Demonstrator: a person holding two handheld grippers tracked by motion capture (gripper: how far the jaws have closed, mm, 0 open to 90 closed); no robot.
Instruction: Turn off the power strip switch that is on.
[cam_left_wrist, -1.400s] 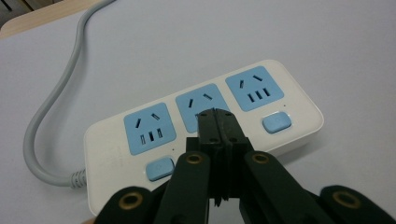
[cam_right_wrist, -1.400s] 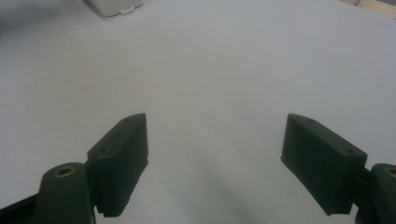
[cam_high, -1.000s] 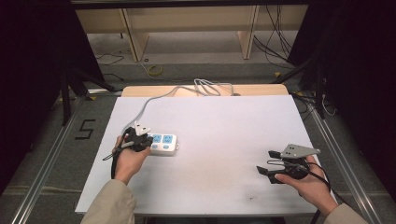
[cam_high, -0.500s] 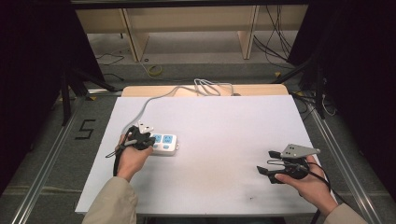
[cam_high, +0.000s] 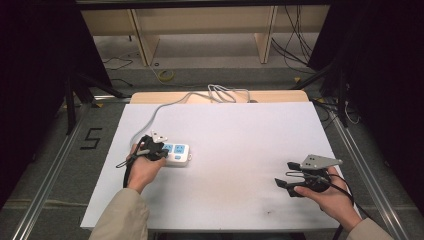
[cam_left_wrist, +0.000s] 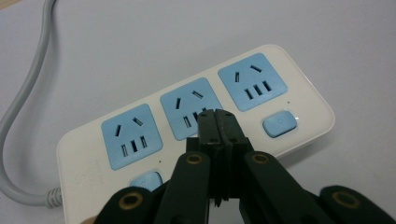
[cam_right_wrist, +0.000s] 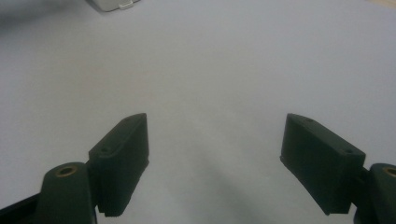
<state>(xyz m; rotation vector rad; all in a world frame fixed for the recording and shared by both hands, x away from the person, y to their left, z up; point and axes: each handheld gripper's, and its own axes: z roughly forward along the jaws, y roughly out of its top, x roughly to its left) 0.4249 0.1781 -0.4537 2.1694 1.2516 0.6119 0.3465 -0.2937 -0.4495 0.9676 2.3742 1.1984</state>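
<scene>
White board covers the table, with shelving legs and loose cables on the floor beyond its far edge. On the left part of that board lies a white power strip with three blue socket faces and small blue switch buttons, its grey cord running off toward the far edge.

The work in hand looks like pressing a switch on the strip. The left gripper has its jaws pressed together with nothing between them, and in the left gripper view the joined tips hang over the strip's near side, at the lower edge of the middle socket face. One switch button sits apart to the side of the tips; another button lies on the other side, partly hidden behind the jaw linkage. Whether the tips touch the strip's casing I cannot tell. By my reading the approach is done and the press itself is left, since the tips are not on either button.

The right gripper is held well apart from the strip, near the board's right edge, its jaws spread wide and empty over bare white surface.
</scene>
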